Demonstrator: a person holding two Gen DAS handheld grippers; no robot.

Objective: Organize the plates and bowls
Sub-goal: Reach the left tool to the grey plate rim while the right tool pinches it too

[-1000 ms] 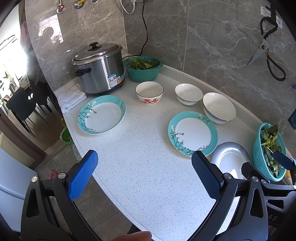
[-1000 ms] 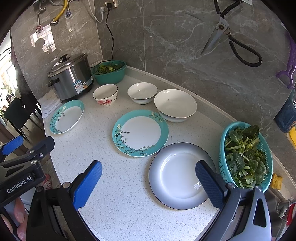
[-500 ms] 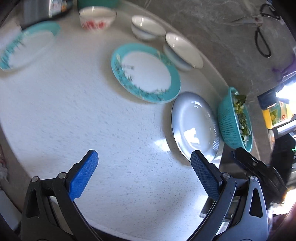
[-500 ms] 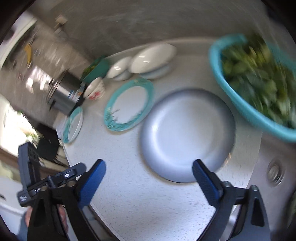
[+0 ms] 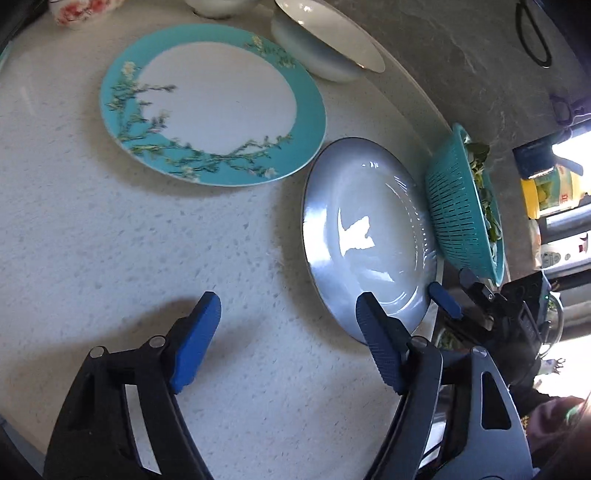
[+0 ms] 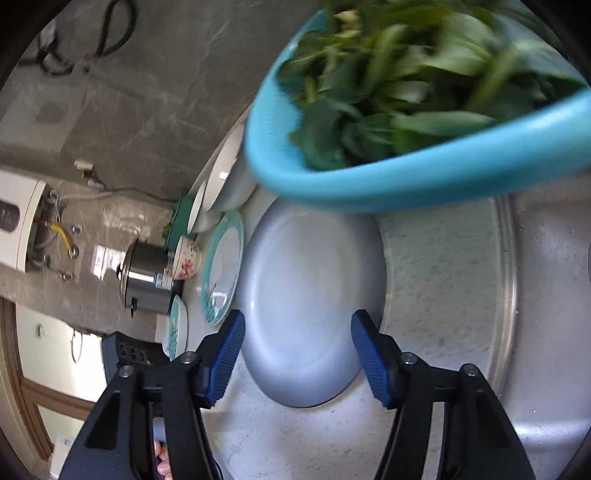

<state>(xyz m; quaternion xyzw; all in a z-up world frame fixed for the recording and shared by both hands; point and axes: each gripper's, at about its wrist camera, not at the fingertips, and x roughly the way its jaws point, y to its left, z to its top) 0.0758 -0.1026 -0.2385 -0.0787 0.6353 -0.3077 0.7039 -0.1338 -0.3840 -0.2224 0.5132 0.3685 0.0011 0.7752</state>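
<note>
A grey plate (image 5: 369, 236) lies on the white counter beside a teal floral plate (image 5: 214, 103); a white bowl (image 5: 325, 51) stands behind them. My left gripper (image 5: 288, 332) is open, low over the counter, its right finger at the grey plate's near rim. My right gripper (image 6: 297, 354) is open, its jaws straddling the near edge of the grey plate (image 6: 310, 295), rolled sideways. It also shows in the left wrist view (image 5: 450, 295) at the plate's far side. A second teal plate (image 6: 177, 328), a floral bowl (image 6: 186, 262) and white bowls (image 6: 221, 173) lie further back.
A teal colander of greens (image 5: 465, 206) stands right beside the grey plate, and looms close in the right wrist view (image 6: 406, 110). A steel sink rim (image 6: 509, 277) borders the counter. A rice cooker (image 6: 147, 280) stands at the far end. Scissors hang on the marble wall (image 5: 532, 33).
Both grippers have dropped and closed in on the grey plate from opposite sides. The right gripper has rolled sideways and its jaws have narrowed. The dishes have not moved.
</note>
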